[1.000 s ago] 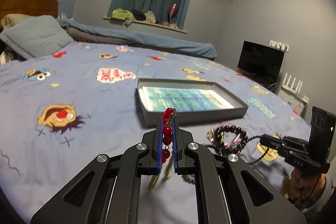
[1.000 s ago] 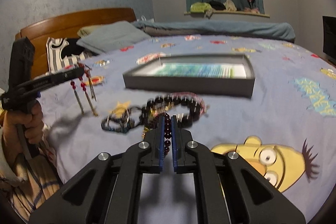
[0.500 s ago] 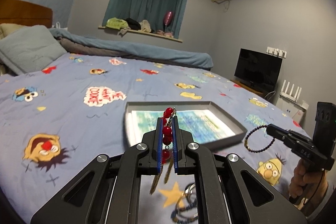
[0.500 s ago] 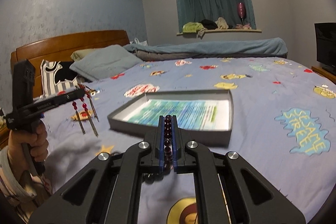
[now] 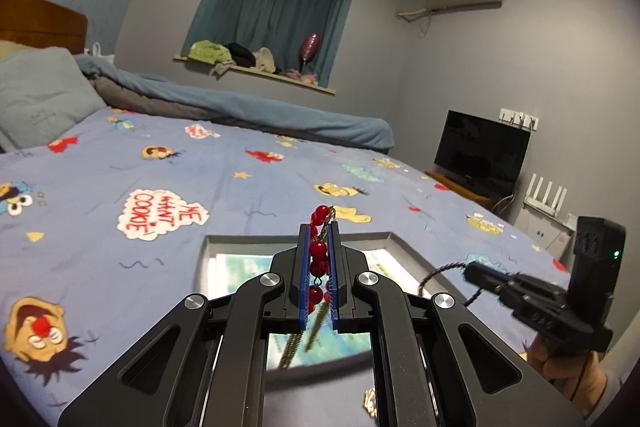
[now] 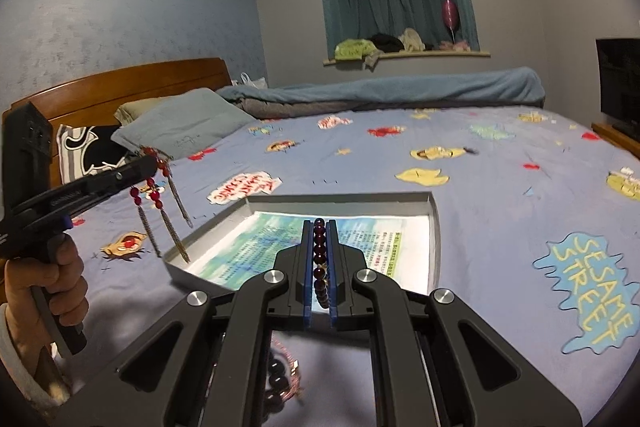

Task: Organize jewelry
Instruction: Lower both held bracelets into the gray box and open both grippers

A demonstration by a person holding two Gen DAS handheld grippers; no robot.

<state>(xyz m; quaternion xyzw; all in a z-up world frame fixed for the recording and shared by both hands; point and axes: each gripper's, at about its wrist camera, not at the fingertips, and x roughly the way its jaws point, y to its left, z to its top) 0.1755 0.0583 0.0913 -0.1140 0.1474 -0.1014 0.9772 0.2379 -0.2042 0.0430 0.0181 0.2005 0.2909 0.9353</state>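
Red-beaded tassel earrings (image 5: 319,259) dangle at frame centre; a dark bead bracelet (image 6: 319,259) hangs centred above the grey tray (image 6: 434,227).

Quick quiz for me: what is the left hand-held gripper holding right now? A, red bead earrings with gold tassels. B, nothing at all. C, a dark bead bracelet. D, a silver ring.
A: the left hand-held gripper is shut on the red bead earrings, whose gold tassels hang over the gray tray; the dark bead bracelet is in the right hand-held gripper.
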